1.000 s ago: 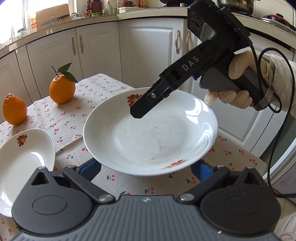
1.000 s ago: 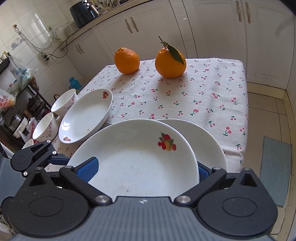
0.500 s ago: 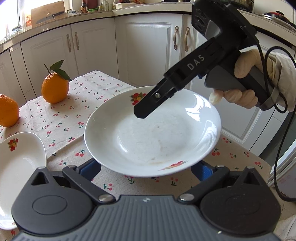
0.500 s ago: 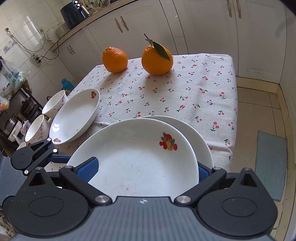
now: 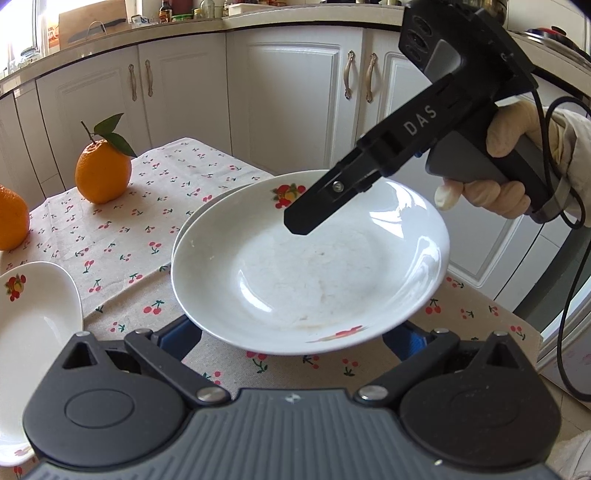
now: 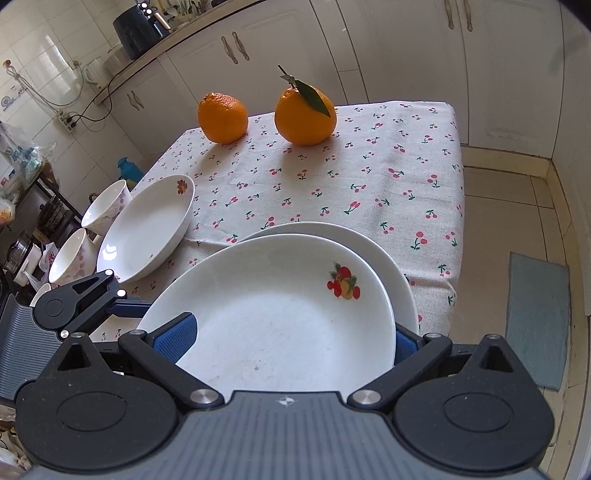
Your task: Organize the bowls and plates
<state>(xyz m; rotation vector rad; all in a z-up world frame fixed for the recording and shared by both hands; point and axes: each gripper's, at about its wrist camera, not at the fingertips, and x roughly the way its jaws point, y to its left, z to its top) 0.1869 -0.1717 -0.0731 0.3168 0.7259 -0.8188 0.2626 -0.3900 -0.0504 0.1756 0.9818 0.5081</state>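
Two tools: right tool (image 5: 310, 218) angled down, clamping plate (image 5: 310, 266); left tool (image 5: 291, 332) spread, empty.

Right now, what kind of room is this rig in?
Most likely a home kitchen. White panelled base cabinets run under a countertop carrying bottles and a wooden chopping board with a knife; a dark countertop appliance sits plugged in nearby, and a small table in cherry-print cloth holds white plates.
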